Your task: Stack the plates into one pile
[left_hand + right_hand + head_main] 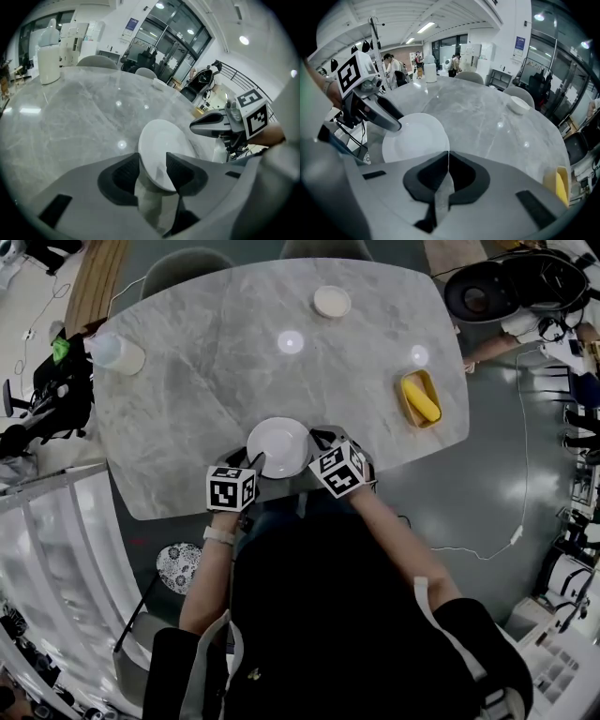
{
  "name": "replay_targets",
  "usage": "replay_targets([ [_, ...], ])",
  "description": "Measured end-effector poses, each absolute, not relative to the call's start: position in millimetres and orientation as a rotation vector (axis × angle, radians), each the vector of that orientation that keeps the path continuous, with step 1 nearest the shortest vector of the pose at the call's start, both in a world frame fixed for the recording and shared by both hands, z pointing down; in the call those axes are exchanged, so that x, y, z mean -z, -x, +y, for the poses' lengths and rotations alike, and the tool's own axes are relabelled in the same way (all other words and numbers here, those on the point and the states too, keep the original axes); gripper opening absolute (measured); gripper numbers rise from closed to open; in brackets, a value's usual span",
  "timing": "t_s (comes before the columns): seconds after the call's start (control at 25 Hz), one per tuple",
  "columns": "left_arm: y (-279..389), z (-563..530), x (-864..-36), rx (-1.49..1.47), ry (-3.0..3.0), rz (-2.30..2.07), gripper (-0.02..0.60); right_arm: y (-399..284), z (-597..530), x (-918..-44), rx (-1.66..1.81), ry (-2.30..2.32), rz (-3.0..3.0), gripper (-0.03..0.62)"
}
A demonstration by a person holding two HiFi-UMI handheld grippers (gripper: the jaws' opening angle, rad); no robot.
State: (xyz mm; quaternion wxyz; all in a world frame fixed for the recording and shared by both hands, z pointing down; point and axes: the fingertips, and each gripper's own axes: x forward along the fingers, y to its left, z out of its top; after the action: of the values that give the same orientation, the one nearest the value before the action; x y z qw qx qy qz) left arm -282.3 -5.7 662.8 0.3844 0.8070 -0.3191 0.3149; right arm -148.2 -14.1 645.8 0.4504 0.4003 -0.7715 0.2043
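Observation:
A white plate (278, 446) lies on the marble table (216, 381) near its front edge. My left gripper (257, 462) is at the plate's near left rim. In the left gripper view its jaws (152, 163) stand wide apart with the rim of the plate (161, 140) between them, and the pads do not press on it. My right gripper (317, 439) is at the plate's right edge. Its pads (448, 157) are shut together with nothing between them, just beside the plate (415, 140). A small white dish (332, 301) sits at the table's far side.
A yellow tray with a banana (420, 397) lies near the table's right edge. A white jug (118, 353) stands at the far left corner. Chairs stand behind the table, and cables and equipment lie on the floor to the right.

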Motion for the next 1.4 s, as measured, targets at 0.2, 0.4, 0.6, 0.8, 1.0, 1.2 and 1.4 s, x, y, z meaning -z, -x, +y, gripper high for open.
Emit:
replay_targets([
  [0.2, 271, -1, -665, -0.836, -2.063, -0.784, 0.183, 137, -10, -645, -0.514, -1.008, -1.906, 0.017],
  [0.4, 270, -1, -663, -0.864, -2.066, -0.827, 0.183, 128, -8, -643, -0.51, -1.016, -1.916, 0.017],
  [0.6, 274, -13, -649, -0.844, -2.066, -0.905, 0.183, 123, -12, -634, -0.498, -1.016, -1.943, 0.017],
  [0.8, 260, -26, -620, -0.798, -2.106, -0.95, 0.183, 113, -22, -608, -0.498, -1.041, -1.996, 0.017],
  [1.0, 235, -45, -585, -0.721, -2.159, -0.995, 0.183, 99, -39, -571, -0.483, -1.089, -2.077, 0.017],
  [1.2, 205, -67, -542, -0.643, -2.245, -1.004, 0.183, 79, -56, -526, -0.48, -1.158, -2.147, 0.017],
  [1.4, 170, -81, -491, -0.537, -2.342, -1.012, 0.183, 50, -62, -481, -0.445, -1.229, -2.202, 0.017],
])
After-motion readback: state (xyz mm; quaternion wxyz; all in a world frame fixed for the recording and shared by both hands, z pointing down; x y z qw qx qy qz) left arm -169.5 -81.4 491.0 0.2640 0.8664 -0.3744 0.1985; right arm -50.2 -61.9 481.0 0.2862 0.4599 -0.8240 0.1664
